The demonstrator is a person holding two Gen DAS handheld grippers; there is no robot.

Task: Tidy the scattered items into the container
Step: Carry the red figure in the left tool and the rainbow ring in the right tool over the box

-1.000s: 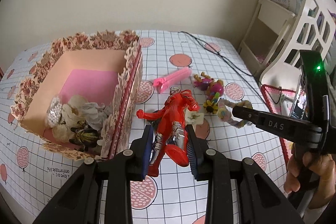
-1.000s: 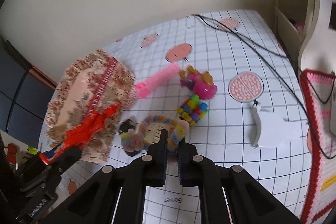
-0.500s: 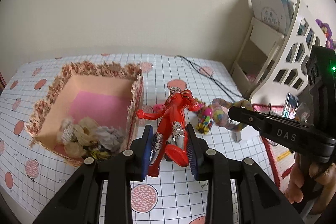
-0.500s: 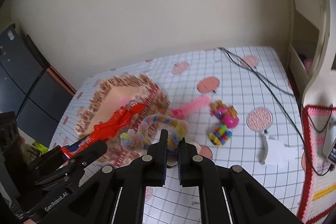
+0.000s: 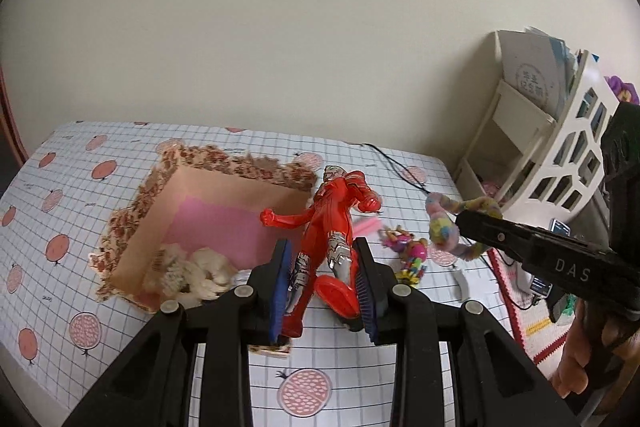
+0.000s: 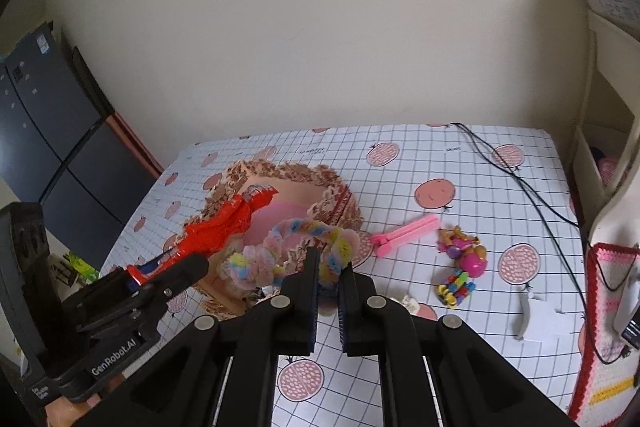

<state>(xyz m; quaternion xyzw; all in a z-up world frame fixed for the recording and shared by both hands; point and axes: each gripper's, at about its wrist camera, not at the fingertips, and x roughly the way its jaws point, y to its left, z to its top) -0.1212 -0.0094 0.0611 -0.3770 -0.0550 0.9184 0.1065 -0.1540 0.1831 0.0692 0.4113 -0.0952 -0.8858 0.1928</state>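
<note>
My left gripper [image 5: 322, 285] is shut on a red action figure [image 5: 328, 227] and holds it in the air over the right wall of the floral box [image 5: 168, 195]. The figure also shows in the right wrist view [image 6: 224, 227]. My right gripper [image 6: 328, 271] is shut on a fuzzy pastel ring [image 6: 304, 247], held in the air beside the box [image 6: 336, 199]; the ring also shows in the left wrist view [image 5: 444, 227]. The box holds pale fabric flowers [image 5: 192, 271] on a pink base.
On the checked tablecloth [image 6: 440, 155] lie a pink clip [image 6: 404, 233], a pink and yellow beaded toy [image 6: 464, 259], a small colourful bead piece [image 6: 456, 289] and a white clip [image 6: 524, 315]. A black cable [image 6: 520, 183] runs to the right. A white shelf [image 5: 552, 155] stands at the right.
Both grippers have risen with their toys and moved left towards the box. The red figure now hangs over the box's right wall, and the fuzzy ring is off the table.
</note>
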